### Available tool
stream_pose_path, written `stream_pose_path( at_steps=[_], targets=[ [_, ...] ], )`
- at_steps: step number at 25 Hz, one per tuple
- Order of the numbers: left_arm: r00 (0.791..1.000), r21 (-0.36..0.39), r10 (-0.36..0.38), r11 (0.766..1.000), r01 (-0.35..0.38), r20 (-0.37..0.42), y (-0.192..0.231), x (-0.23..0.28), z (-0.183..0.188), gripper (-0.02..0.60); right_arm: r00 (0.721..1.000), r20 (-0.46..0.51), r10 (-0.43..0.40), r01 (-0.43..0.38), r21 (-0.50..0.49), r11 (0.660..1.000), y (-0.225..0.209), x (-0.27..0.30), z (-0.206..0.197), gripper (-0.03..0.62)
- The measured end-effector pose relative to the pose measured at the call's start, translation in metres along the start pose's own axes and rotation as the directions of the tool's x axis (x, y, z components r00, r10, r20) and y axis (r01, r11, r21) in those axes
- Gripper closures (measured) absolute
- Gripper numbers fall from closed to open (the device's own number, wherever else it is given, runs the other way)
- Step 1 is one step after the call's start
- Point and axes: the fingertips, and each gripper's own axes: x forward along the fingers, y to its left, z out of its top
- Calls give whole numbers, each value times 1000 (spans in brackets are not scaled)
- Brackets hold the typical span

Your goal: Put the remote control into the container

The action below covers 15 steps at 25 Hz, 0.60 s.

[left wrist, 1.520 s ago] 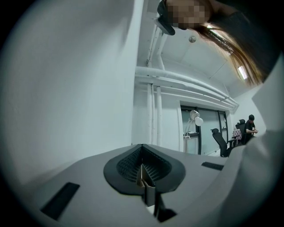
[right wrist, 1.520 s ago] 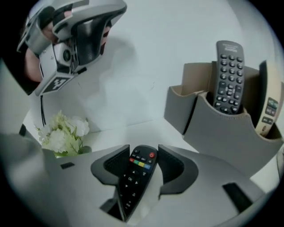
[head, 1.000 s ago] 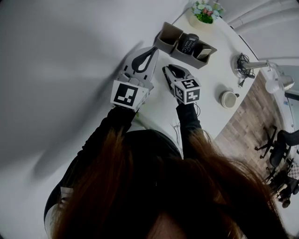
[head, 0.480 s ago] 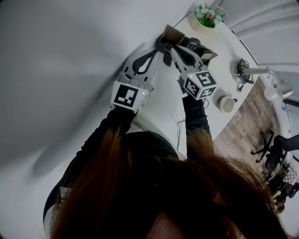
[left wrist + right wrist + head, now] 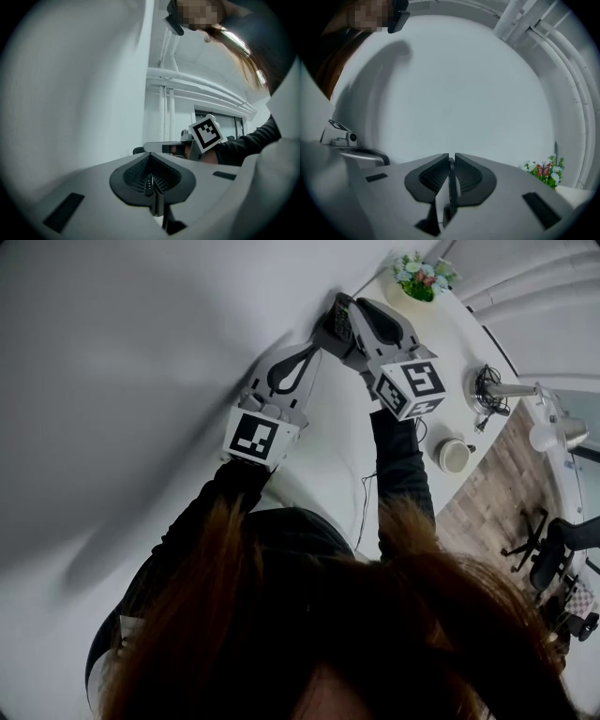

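white table [image 5: 448, 343]: lying along a pale wall, carrying the small items listed below

person: dark hair filling the lower head view; two dark sleeves [image 5: 398, 451] reaching forward, each hand carrying a gripper

left gripper [image 5: 307, 354] [image 5: 152, 180]: pointing level towards the wall; its jaws are pressing together with nothing between them

right gripper [image 5: 351, 322] [image 5: 451, 176]: hanging over the far part of the table, just beside the left gripper's tip; its jaws are standing nearly together, pinching a thin dark thing that is showing edge-on in the right gripper view

remote control [image 5: 341, 317]: sitting at the tips of the right gripper's jaws, button face turning towards the head camera, near the wall; the container is hiding behind the right gripper and cannot be made out

potted flowers [image 5: 422, 276]: standing at the far end of the table, well apart from both grippers

black cable bundle [image 5: 487, 381]: lying near the table's right edge

cup [image 5: 457, 454]: standing near the same edge, nearer the person than the cables
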Motion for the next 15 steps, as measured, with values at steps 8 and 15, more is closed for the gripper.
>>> stream_pose_path(
  at_steps=[8,15],
  targets=[
    [1000,-5,7,1000,-7,-6,2,1,-3,572,997,-76,-34,27,-86,996,7,14,-33,543],
    [1000,-7,14,1000,-14,-10,3,1,-5,572,980,-177,-93,73,-114,991,6,5,-74,543]
  ],
)
